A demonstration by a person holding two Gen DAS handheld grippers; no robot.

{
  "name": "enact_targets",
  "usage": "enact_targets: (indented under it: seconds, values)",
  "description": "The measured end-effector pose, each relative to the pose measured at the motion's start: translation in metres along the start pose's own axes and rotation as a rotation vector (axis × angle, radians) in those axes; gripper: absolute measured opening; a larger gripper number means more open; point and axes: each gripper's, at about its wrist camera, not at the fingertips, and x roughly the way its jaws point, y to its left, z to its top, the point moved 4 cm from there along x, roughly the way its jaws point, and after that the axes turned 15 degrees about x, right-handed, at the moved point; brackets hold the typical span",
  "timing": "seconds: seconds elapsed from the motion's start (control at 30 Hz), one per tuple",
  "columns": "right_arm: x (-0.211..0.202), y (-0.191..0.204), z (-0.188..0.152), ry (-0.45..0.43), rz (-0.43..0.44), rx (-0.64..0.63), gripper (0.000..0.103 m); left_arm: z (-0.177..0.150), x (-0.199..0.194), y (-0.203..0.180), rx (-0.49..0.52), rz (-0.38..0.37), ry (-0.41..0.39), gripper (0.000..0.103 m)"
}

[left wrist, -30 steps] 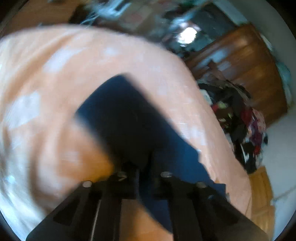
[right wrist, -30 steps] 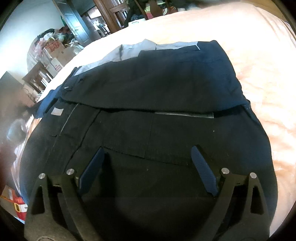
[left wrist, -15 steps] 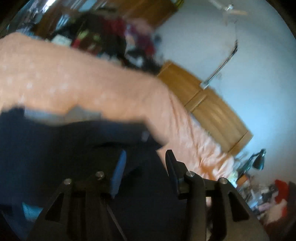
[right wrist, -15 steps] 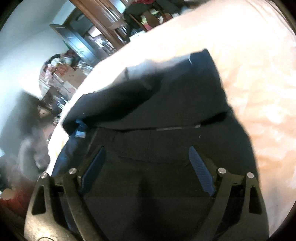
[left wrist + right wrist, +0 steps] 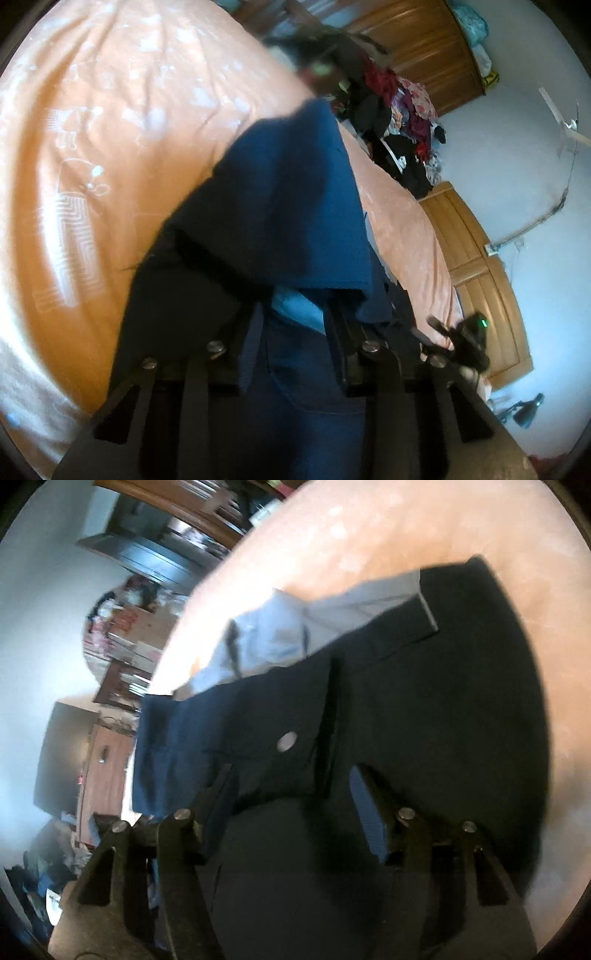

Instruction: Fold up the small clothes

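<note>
Your left gripper (image 5: 295, 321) sits at the bottom centre of its frame with the fingers parted to a moderate gap. Dark blue cloth drapes over the tips and hangs between them, so you cannot tell whether they actually pinch it. That cloth is the shorts (image 5: 280, 206), which rise from the fingers up through the middle of the frame, a folded blue flap lying over a darker layer. Behind them the orange bedspread (image 5: 92, 166) fills the left and upper left. A heap of clothes (image 5: 399, 110) lies at the upper right edge of the bed, with a wooden wardrobe (image 5: 424, 48) beyond it.

Your right gripper (image 5: 291, 801) is at the bottom centre of its frame, fingers spread wide and holding nothing, hovering close over the shorts (image 5: 424, 720). The dark fabric spreads across the centre and right, with a snap button (image 5: 287, 741) just above the left finger. A pale grey lining (image 5: 314, 627) shows at the shorts' far edge, upper centre. The bedspread (image 5: 369, 528) curves round the top and right; blurred furniture stands at the left.
</note>
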Motion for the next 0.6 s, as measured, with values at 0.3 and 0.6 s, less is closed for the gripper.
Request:
enact_targets:
  seconds: [0.3, 0.6]
  values:
    - [0.039, 0.015, 0.013, 0.065, -0.001, -0.012, 0.054, -0.002, 0.013, -0.011, -0.003, -0.029, -0.026, 0.035]
    - [-0.023, 0.030, -0.001, -0.060, 0.069, -0.062, 0.011, -0.001, 0.005, -0.014, 0.005, -0.028, -0.035, 0.035]
